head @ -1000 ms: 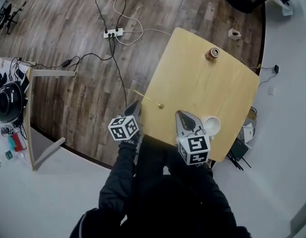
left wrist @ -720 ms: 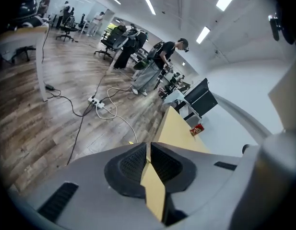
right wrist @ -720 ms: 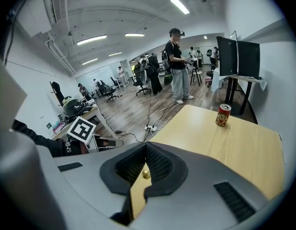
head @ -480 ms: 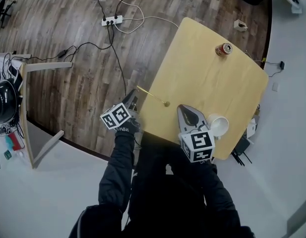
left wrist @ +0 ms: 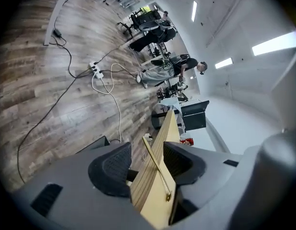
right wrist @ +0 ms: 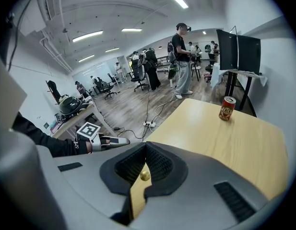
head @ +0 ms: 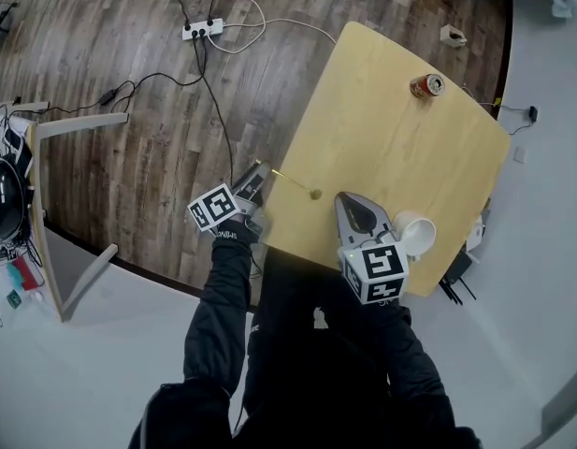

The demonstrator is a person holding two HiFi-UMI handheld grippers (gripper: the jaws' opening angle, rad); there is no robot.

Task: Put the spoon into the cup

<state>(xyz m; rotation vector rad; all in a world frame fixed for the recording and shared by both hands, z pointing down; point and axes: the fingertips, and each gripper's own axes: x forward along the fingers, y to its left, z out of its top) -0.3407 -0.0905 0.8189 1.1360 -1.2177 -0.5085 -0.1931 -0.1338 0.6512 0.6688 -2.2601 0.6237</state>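
A thin gold spoon [head: 294, 183] lies on the light wooden table [head: 400, 148], its handle sticking out over the left edge. My left gripper [head: 257, 175] is at that edge. In the left gripper view my left gripper [left wrist: 148, 147] has just been opening and now stands open, astride the table edge and the spoon [left wrist: 156, 169], pads clear of it. The white cup [head: 401, 230] stands near the table's front right corner. Beside it my right gripper [head: 347, 202] is shut on nothing; the spoon's bowl [right wrist: 145, 176] shows below its closed tips [right wrist: 145, 147].
A red drink can [head: 425, 85] stands at the table's far side. Cables and a power strip [head: 202, 29] lie on the wooden floor to the left. A second desk with a black helmet [head: 0, 197] is at far left. People stand far off in the room.
My left gripper has dropped to the table's left edge, rolled, and opened its jaws around the spoon's handle. The right gripper has sunk slightly beside the cup and stays shut.
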